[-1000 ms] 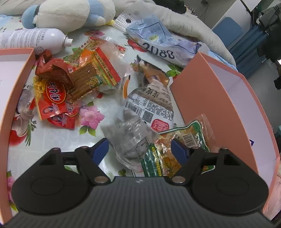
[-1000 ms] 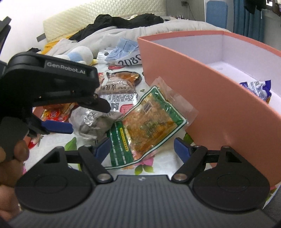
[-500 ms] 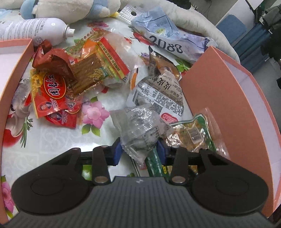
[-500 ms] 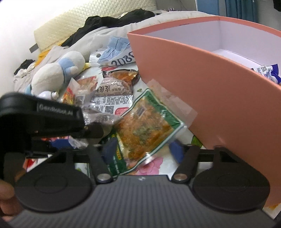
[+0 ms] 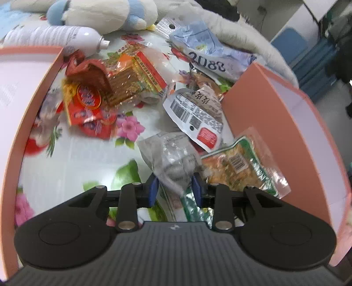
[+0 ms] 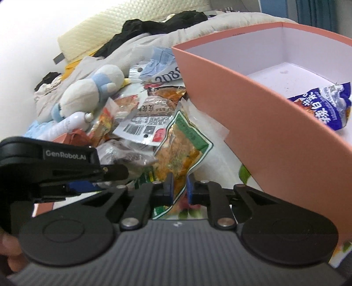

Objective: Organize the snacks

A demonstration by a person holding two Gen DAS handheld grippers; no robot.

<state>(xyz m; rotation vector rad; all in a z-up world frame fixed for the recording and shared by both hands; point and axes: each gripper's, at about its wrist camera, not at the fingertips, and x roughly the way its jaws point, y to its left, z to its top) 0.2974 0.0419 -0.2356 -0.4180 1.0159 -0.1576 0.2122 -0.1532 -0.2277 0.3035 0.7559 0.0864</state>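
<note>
The left gripper [image 5: 175, 190] has just been closing, and its blue pads [image 5: 153, 189] now pinch the lower end of a crinkled silver-grey snack packet [image 5: 173, 157], which lies on the flowered tablecloth [image 5: 72, 158] between the two pink boxes. The right gripper [image 6: 178, 191] has likewise just been closing; its fingers stand almost together, clamped on the near edge of a green-bordered packet of orange snack [image 6: 180, 151], which rests beside the outer wall of the right-hand pink box [image 6: 248, 123]. The two packets touch, the green one partly under the silver one. Inside that box lies a blue and white packet [image 6: 323, 105]. Further back on the cloth sit a white barcoded packet [image 5: 195, 110], red and orange packets [image 5: 92, 105], a white spray bottle [image 5: 57, 38] and a plush toy [image 5: 105, 11]. The left-hand pink box [image 5: 24, 123] borders the pile.
</note>
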